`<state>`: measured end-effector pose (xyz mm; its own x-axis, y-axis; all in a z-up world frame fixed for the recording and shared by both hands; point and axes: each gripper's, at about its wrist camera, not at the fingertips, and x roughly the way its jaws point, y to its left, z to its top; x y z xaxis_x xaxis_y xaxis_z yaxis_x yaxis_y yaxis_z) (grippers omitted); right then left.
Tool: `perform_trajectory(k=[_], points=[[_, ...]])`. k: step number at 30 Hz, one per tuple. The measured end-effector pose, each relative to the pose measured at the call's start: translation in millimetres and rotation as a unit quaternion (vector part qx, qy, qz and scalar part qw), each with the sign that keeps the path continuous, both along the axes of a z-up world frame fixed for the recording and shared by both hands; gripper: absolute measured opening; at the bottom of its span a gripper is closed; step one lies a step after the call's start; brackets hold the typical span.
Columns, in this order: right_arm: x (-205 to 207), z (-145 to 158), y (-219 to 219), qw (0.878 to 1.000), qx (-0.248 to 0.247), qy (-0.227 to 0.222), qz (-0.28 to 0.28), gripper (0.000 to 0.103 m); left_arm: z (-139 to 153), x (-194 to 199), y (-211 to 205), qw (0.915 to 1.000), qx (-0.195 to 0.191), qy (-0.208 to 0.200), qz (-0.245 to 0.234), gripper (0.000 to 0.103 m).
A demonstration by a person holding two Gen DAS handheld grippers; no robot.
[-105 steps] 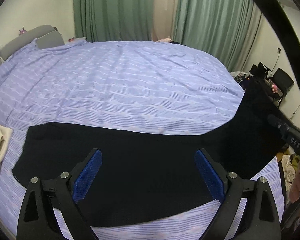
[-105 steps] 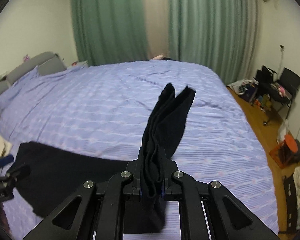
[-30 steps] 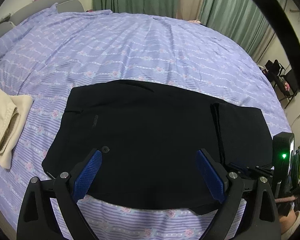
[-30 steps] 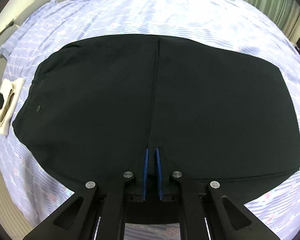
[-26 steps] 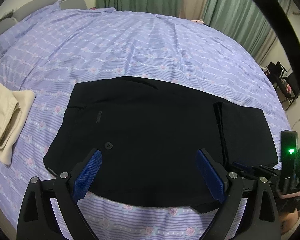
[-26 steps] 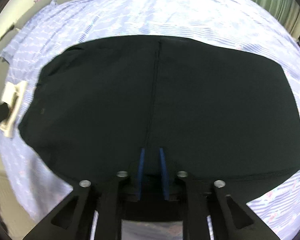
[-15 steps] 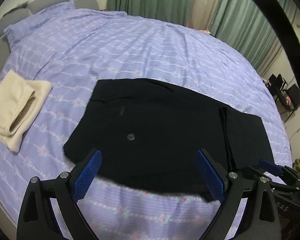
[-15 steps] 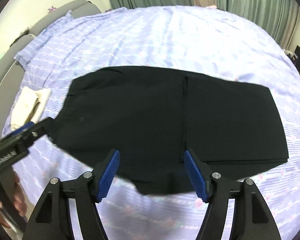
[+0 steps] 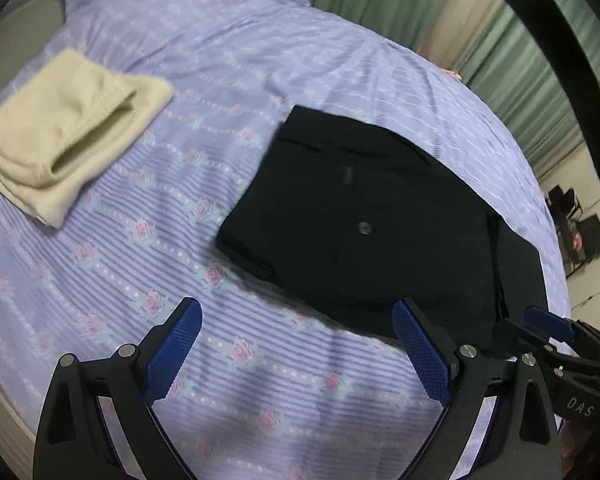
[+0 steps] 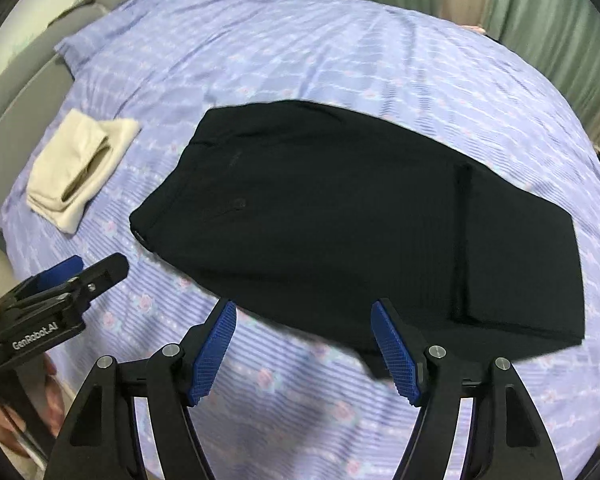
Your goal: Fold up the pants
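Note:
Black pants (image 9: 380,232) (image 10: 340,220) lie flat on the purple bed, folded over once, with a fold step running across their right part. In front of their near edge my left gripper (image 9: 296,308) is open, over bare sheet, with nothing between its blue pads. My right gripper (image 10: 304,308) is open too, above the near edge of the pants and holding nothing. Each gripper shows in the other's view: the right gripper (image 9: 548,326) at the lower right, the left gripper (image 10: 80,268) at the lower left.
A folded beige garment (image 9: 68,136) (image 10: 80,160) lies on the sheet to the left of the pants. The bed's sheet (image 9: 260,380) is purple, striped and flowered. A grey headboard (image 10: 40,64) is at the far left, green curtains (image 10: 540,8) behind, dark chairs (image 9: 580,232) on the floor at right.
My right gripper has let go of the pants, opened wide and drawn up and back. My left gripper has slid left, off the pants and towards the beige garment.

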<state>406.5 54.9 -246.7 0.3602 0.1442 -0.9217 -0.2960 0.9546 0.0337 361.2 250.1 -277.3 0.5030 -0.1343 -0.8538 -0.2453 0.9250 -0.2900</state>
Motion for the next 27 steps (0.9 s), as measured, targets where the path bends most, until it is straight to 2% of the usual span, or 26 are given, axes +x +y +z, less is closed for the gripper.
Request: perform_trajectory(k=[3, 10, 14, 19, 20, 21, 24, 27], points=[[14, -15, 20, 1.000, -0.007, 0.011, 0.017, 0.071, -22, 12, 11, 0.9993, -0.034, 0.007, 0.012, 0.097], [41, -27, 37, 0.999, -0.005, 0.018, 0.032, 0.071, -64, 39, 24, 0.9930, -0.107, 0.018, 0.046, 0.097], [57, -32, 39, 1.000, -0.004, 0.019, 0.024, 0.071, -81, 55, 21, 0.9914, -0.113, 0.032, 0.057, 0.096], [68, -35, 33, 1.000, 0.003, 0.023, 0.003, 0.071, -87, 79, 5, 0.9955, -0.078, 0.043, 0.032, 0.096], [69, -35, 31, 1.000, 0.006, 0.024, -0.001, 0.071, -87, 81, 4, 0.9953, -0.080, 0.045, 0.030, 0.094], [68, -34, 28, 1.000, 0.010, 0.024, -0.005, 0.071, -84, 81, 4, 0.9950, -0.084, 0.043, 0.032, 0.087], [65, -30, 21, 0.999, 0.019, 0.023, -0.011, 0.071, -59, 70, 10, 0.9910, -0.124, -0.001, 0.050, 0.070], [62, -28, 14, 0.999, 0.032, 0.022, -0.022, 0.071, -39, 64, 14, 0.9824, -0.172, -0.049, 0.054, 0.069]])
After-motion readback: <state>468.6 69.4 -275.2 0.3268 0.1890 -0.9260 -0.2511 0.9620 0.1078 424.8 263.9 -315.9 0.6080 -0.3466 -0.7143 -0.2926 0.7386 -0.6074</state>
